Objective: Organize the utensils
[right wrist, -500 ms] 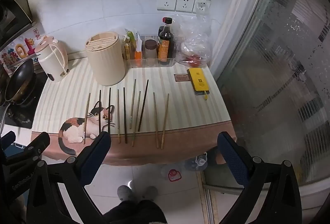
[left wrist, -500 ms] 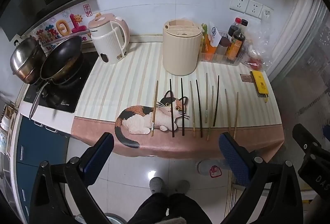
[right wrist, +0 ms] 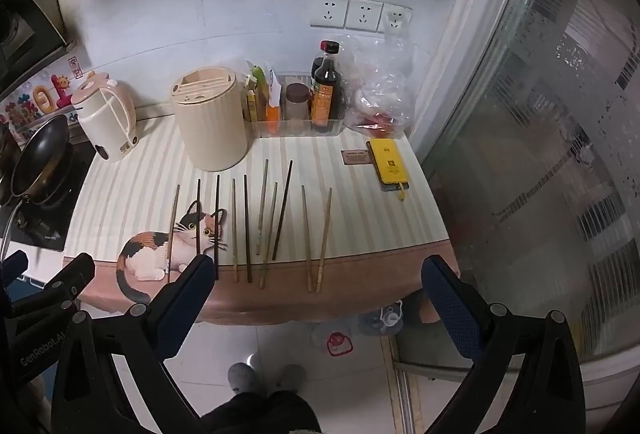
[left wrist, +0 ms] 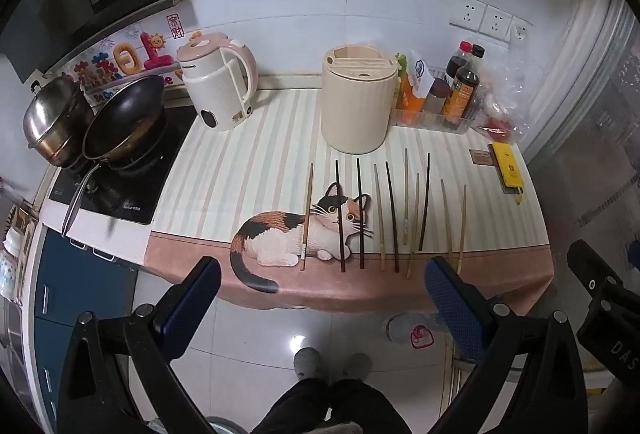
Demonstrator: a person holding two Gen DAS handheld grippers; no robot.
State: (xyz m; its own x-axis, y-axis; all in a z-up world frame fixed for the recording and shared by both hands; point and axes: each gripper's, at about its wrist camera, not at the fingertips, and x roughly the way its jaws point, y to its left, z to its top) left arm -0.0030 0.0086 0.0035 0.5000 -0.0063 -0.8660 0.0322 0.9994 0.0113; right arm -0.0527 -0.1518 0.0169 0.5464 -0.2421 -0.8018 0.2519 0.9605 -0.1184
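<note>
Several chopsticks point(left wrist: 392, 214) lie side by side on the striped cat-print mat point(left wrist: 248, 170), some dark, some pale wood; the right wrist view shows them too point(right wrist: 248, 226). A cream round utensil holder point(left wrist: 356, 102) with slotted top stands behind them, also in the right wrist view point(right wrist: 210, 118). My left gripper point(left wrist: 320, 290) is open and empty, held in front of the counter's front edge. My right gripper point(right wrist: 318, 290) is open and empty, likewise short of the edge.
A cream kettle point(left wrist: 218, 86) stands left of the holder. A wok point(left wrist: 124, 118) and steel pot point(left wrist: 54, 118) sit on the stove. A tray of sauce bottles point(left wrist: 452, 94), a yellow phone point(left wrist: 507, 166) and a glass door point(right wrist: 540, 154) are to the right.
Both grippers have shifted slightly closer to the counter; nothing on the counter has moved.
</note>
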